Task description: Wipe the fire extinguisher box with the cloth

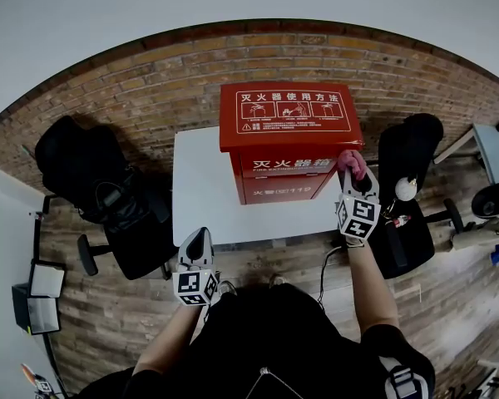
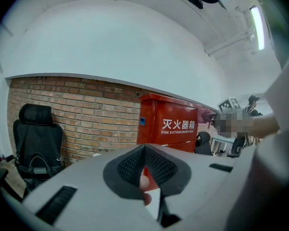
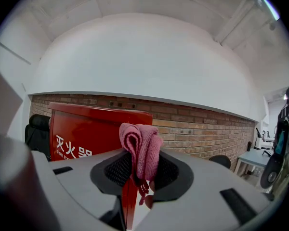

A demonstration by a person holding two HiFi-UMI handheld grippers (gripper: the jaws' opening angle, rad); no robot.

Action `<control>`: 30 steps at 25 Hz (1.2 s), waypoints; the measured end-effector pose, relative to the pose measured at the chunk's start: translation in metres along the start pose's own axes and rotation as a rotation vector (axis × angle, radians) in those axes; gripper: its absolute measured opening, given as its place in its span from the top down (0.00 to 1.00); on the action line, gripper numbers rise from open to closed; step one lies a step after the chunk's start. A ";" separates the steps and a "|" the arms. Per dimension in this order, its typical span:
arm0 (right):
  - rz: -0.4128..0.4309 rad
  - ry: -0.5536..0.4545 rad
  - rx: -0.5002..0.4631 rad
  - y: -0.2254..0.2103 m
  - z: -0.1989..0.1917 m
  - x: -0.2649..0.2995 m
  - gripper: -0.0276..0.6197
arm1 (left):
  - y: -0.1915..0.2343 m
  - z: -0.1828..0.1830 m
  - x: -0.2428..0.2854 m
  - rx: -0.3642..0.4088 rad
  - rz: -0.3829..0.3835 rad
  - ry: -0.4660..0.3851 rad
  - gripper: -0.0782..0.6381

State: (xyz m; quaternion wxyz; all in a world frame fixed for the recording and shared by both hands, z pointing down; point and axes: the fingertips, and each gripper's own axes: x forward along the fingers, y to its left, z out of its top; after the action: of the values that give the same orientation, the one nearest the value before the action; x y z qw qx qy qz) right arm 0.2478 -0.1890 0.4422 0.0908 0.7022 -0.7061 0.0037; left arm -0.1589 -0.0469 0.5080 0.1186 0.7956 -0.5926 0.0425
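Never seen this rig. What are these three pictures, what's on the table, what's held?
No robot: a person holds a hand-held gripper in each hand. One picture looks down from a head camera; the other two come from cameras on the grippers. A red fire extinguisher box stands on a white table. The right hand-held gripper is shut on a pink cloth by the box's front right corner. The left hand-held gripper is shut and empty, near the table's front edge.

Bunched pink cloth (image 1: 353, 163) beside the upright red box's (image 1: 284, 144) front right corner.
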 end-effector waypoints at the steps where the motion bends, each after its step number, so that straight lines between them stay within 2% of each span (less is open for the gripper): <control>1: -0.011 0.004 0.008 -0.005 -0.001 0.001 0.78 | 0.000 0.000 0.000 0.000 0.001 0.001 0.87; 4: -0.025 0.008 0.032 -0.015 -0.003 0.003 0.79 | 0.000 0.000 0.000 0.001 0.001 0.004 0.87; 15: -0.007 0.001 0.014 -0.006 -0.011 0.006 0.79 | 0.000 -0.011 0.005 -0.002 0.000 0.035 0.87; 30: -0.002 0.058 0.009 0.004 -0.050 0.011 0.79 | 0.003 -0.011 0.006 0.002 0.005 0.044 0.87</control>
State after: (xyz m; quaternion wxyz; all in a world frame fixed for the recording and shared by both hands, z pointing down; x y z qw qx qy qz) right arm 0.2502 -0.1932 0.4929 0.1080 0.7030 -0.7024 0.0274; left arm -0.1588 -0.0510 0.5202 0.1307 0.7932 -0.5917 0.0609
